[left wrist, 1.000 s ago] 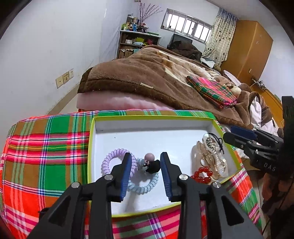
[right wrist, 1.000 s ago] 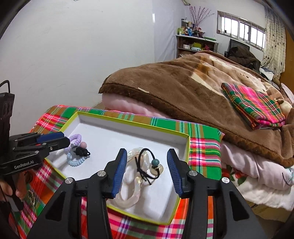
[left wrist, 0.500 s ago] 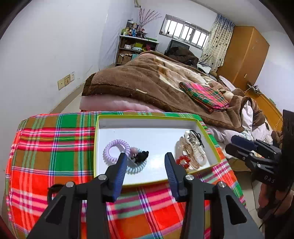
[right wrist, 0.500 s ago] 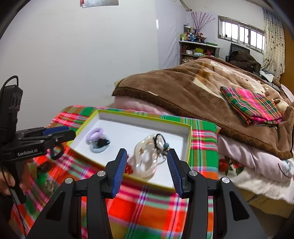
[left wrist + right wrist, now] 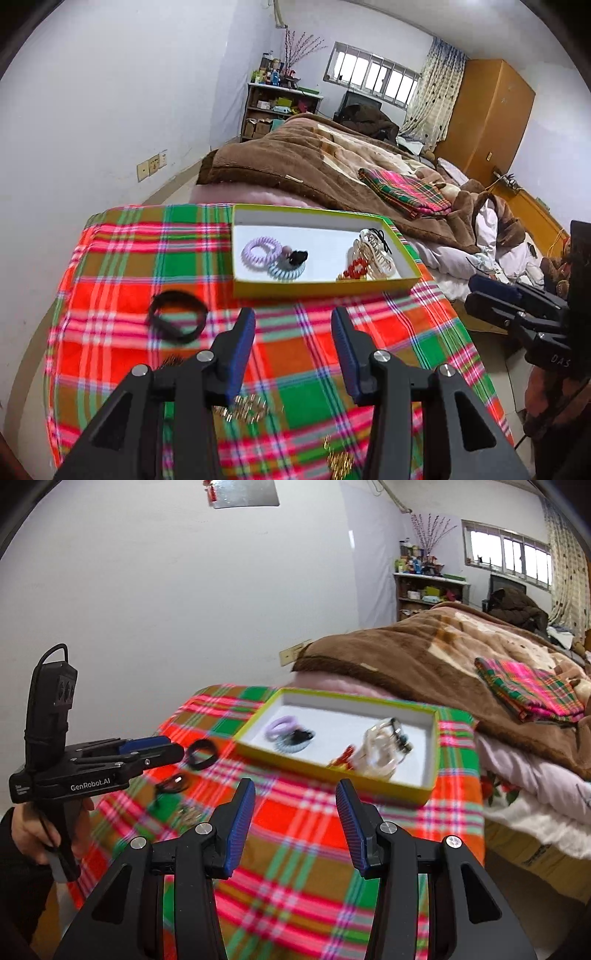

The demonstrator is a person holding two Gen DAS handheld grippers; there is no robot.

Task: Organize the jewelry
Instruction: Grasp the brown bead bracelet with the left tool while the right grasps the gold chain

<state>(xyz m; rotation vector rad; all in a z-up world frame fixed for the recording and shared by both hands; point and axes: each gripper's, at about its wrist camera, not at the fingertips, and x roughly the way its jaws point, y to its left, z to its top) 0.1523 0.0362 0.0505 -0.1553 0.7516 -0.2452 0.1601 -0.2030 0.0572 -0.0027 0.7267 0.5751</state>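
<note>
Both cameras ride on hand-held grippers and look forward and downward along their own black fingers, from above the near edge of the plaid cloth (image 5: 122,280). The left wrist view faces the green-rimmed tray (image 5: 321,287) from the near left, with the right gripper (image 5: 480,291) entering at its right edge. The right wrist view looks from the near right (somewhat blurred), catching the left gripper (image 5: 173,747) at its left edge. Both share the tray, the cloth, the brown blanket (image 5: 424,653) and the far window (image 5: 373,75).

Tray on the cloth before me
I see the tray (image 5: 325,286) holding hair ties (image 5: 258,253); a band (image 5: 176,319) lies on the cloth (image 5: 122,266) to its left.
</note>
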